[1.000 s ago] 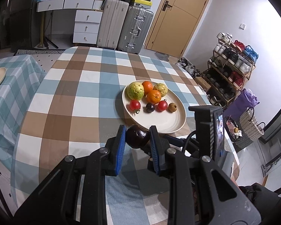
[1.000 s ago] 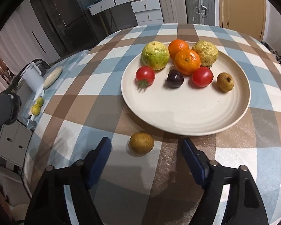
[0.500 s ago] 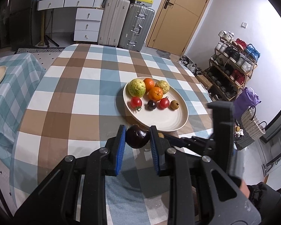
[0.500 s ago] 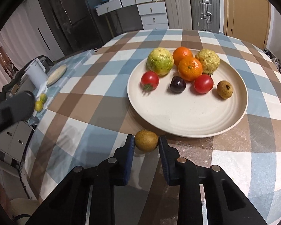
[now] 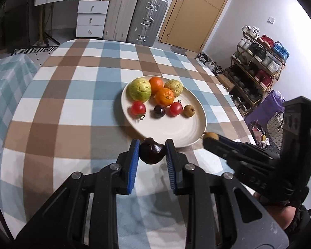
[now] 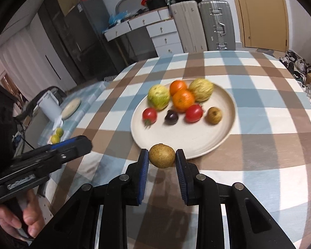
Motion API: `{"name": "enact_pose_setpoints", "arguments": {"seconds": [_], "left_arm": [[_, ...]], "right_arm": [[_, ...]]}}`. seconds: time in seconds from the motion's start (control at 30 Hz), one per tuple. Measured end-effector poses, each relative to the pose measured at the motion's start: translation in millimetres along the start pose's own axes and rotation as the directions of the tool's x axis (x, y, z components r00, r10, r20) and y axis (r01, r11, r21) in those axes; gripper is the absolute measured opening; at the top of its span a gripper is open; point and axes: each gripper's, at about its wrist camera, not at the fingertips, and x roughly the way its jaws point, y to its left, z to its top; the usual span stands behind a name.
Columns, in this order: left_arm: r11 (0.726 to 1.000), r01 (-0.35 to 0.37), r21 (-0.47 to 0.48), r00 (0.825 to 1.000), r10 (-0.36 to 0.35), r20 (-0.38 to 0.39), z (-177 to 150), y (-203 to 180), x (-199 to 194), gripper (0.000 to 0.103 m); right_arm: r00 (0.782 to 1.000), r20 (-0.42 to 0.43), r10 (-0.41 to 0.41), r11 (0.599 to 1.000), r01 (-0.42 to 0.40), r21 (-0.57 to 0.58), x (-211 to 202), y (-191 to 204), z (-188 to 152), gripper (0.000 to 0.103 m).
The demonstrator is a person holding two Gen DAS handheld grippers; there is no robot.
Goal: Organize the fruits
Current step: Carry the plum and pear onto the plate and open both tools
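Blue-padded left gripper (image 5: 152, 150) clamps a dark purple round plum (image 5: 152, 150) just before the cream round plate (image 5: 176, 132). Right gripper (image 6: 162, 156) pinches a brown speckled fruit (image 6: 162, 155), perhaps a small pear, at that plate's near rim.

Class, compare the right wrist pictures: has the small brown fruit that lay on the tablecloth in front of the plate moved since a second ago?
Yes. The brown fruit has left the tablecloth: the right gripper closed on it and holds it up in front of the plate rim.
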Motion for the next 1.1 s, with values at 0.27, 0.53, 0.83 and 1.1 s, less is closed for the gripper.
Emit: {"name": "enact_pose_setpoints", "arguments": {"seconds": [0.27,0.53,0.83,1.1], "left_arm": [[0.998,0.061,0.019,0.998,-0.061,-0.028,34.2,-15.3,53.9,0.022],[0.996,0.094,-0.013,0.993,-0.094,-0.073,51.5,-5.3,105.1,0.022],[0.988,0.132,-0.076,0.982,-0.141,-0.129,54.8,12.1,133.7,0.023],[0.985,0.145,-0.098,0.981,-0.156,-0.112,58.2,13.8,129.5,0.034]], "right_arm": [[1.0,0.02,-0.001,0.999,0.0,0.054,-0.6,-27.5,16.3,0.027],[1.0,-0.003,0.004,0.999,-0.004,0.04,32.2,-29.3,36.6,0.027],[0.998,-0.056,-0.004,0.998,0.007,0.06,69.9,-34.2,43.9,0.027],[0.997,-0.046,0.068,0.984,-0.059,0.171,72.0,-49.2,42.9,0.034]]}}
